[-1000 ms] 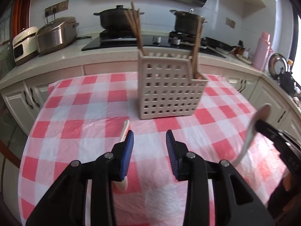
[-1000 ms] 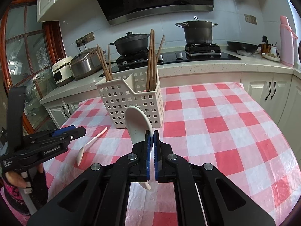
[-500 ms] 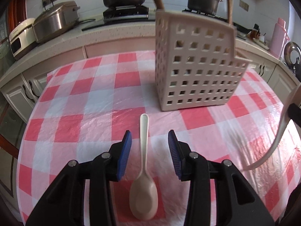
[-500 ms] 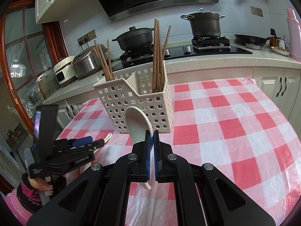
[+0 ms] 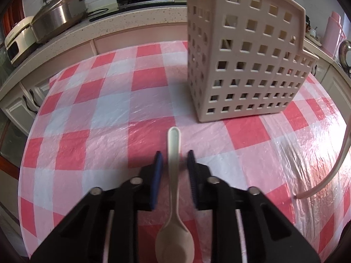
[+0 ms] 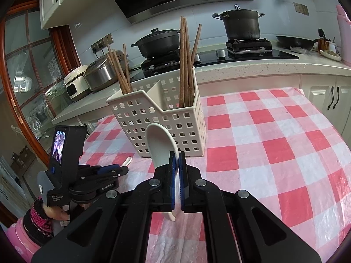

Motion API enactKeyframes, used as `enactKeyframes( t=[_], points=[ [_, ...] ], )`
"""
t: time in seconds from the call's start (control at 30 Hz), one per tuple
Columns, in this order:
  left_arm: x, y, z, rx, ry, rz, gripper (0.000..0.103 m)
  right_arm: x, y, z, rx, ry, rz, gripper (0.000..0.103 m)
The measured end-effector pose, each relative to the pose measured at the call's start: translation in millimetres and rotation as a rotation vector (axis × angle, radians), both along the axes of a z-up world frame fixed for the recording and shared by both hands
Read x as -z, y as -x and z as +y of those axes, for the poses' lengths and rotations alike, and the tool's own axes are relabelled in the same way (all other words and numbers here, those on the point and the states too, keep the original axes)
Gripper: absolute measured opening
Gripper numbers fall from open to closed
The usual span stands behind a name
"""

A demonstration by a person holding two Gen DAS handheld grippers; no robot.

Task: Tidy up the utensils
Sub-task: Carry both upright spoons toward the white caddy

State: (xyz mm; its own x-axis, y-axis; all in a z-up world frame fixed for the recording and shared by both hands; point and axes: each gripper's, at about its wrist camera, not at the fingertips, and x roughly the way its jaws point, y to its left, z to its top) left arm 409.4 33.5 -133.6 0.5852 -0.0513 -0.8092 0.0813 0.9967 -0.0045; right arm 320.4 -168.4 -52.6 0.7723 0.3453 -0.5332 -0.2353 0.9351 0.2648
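Note:
A beige spoon (image 5: 174,175) lies on the red-checked tablecloth, handle pointing at the cream slotted utensil basket (image 5: 245,65). My left gripper (image 5: 174,160) is open, low over the table, its blue pads either side of the spoon's handle without touching it. My right gripper (image 6: 176,157) is shut on a white spoon (image 6: 160,144), bowl up, held above the table in front of the basket (image 6: 162,122). Brown chopsticks (image 6: 186,65) stand in two of its compartments. The white spoon's handle shows at the left wrist view's right edge (image 5: 335,171).
The tablecloth (image 6: 274,144) spreads right of the basket. The left gripper body and the hand holding it (image 6: 72,175) sit left of my right gripper. Behind the table run a counter with a rice cooker (image 6: 101,74), pots on a hob (image 6: 241,26) and a pink flask (image 5: 332,32).
My left gripper has moved forward and down over the beige spoon, so its pads now straddle the handle. My right gripper has kept its hold on the white spoon and lifted slightly.

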Motion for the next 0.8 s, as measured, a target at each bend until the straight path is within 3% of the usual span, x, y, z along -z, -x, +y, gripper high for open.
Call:
enactKeyframes(
  t=[0.17,0.53,0.8],
  points=[
    [-1.2,12.9,-7.5,0.006,-0.031,-0.034,0.011,-2.0,6.3,-0.8,0.008,0.013,-0.005,0.004],
    [-74.2,76.3,6.4,-0.033,0.079,-0.297,0.011,-32.5,23.5,6.2,0.014,0.037,-0.103,0.004],
    [-95.9,102.9,-0.1,-0.020,0.113,-0.370,0.011,-46.9,34.0,6.9,0.024,0.044,-0.133,0.004]
  ],
)
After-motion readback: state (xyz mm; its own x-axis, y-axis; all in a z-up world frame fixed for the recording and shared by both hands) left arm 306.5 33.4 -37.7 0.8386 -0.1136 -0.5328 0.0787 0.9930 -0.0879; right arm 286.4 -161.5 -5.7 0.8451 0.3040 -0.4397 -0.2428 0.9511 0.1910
